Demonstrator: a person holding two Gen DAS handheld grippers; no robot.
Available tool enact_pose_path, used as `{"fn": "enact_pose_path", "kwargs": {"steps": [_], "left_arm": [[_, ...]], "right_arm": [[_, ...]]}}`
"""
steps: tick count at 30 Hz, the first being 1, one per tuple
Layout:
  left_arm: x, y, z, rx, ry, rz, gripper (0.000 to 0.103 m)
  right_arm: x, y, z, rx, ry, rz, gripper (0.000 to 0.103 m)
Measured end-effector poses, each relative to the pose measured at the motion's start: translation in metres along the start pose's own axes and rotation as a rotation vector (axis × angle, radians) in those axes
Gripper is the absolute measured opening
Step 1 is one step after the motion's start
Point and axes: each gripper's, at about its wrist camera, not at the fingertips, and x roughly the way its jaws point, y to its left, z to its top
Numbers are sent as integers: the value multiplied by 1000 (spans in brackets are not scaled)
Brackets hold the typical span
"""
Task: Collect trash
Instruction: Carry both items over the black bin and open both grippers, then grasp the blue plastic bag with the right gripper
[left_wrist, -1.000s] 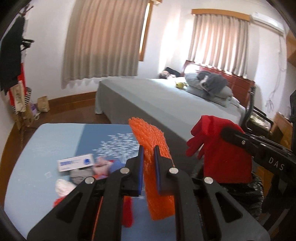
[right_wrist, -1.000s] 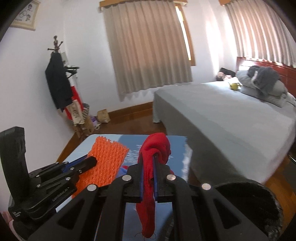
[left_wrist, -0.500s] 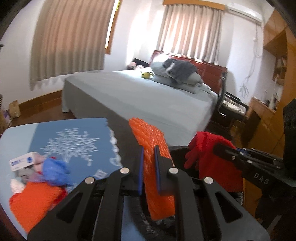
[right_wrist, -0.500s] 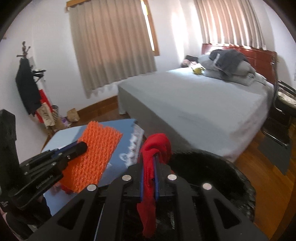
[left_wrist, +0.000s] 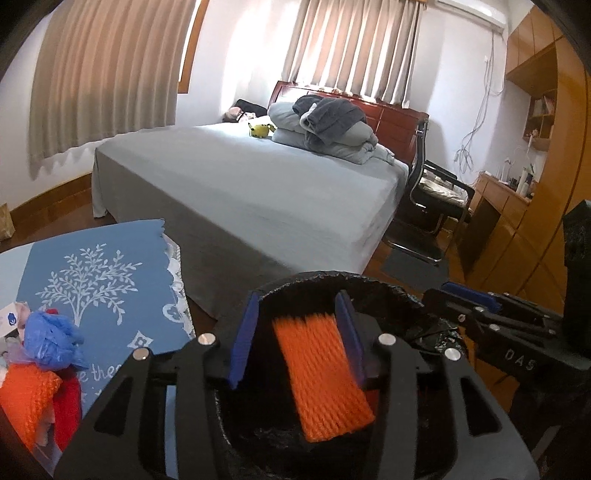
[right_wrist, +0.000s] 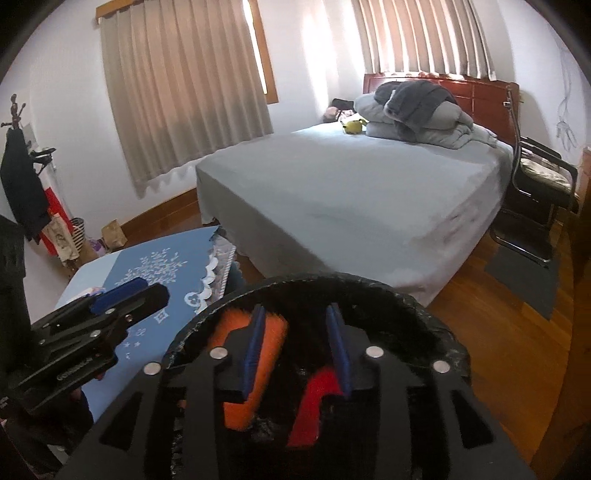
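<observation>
Both grippers hang over a black trash bin (left_wrist: 354, 280) (right_wrist: 424, 306) lined with a black bag. My left gripper (left_wrist: 295, 332) is open; the orange foam net (left_wrist: 325, 373) is loose between its jaws, inside the bin. My right gripper (right_wrist: 295, 343) is open; the red cloth (right_wrist: 314, 402) lies below it in the bin, beside the orange net (right_wrist: 255, 369). More trash lies on the blue tablecloth (left_wrist: 96, 273): a blue plastic wad (left_wrist: 51, 343), another orange net (left_wrist: 26, 402), a red item (left_wrist: 68, 410).
A grey bed (left_wrist: 240, 184) with folded blankets stands behind the bin. A black chair (left_wrist: 428, 206) and wooden desk (left_wrist: 498, 206) are at the right. A coat rack (right_wrist: 22, 177) stands at the far left wall. The floor is wood.
Both grippers moved right over the bin and opened. The orange net and the red cloth have dropped out of the jaws into the bin.
</observation>
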Motion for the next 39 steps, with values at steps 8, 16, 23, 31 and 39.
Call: {"fn": "enact_pose_path", "kwargs": {"steps": [8, 16, 23, 31, 39], "left_arm": [[-27, 21, 3, 2, -54, 112, 75], [-73, 68, 5, -37, -109, 276, 85], [-116, 123, 1, -90, -141, 433, 85], [-149, 178, -15, -149, -136, 566, 85], [-165, 225, -31, -193, -119, 646, 85]], "right_arm": [[-5, 5, 4, -1, -52, -28, 89], [-1, 43, 10, -31, -88, 19, 97], [19, 99, 15, -83, -91, 108, 97], [49, 176, 11, -159, -84, 217, 97], [88, 240, 0, -208, -36, 290, 97]]}}
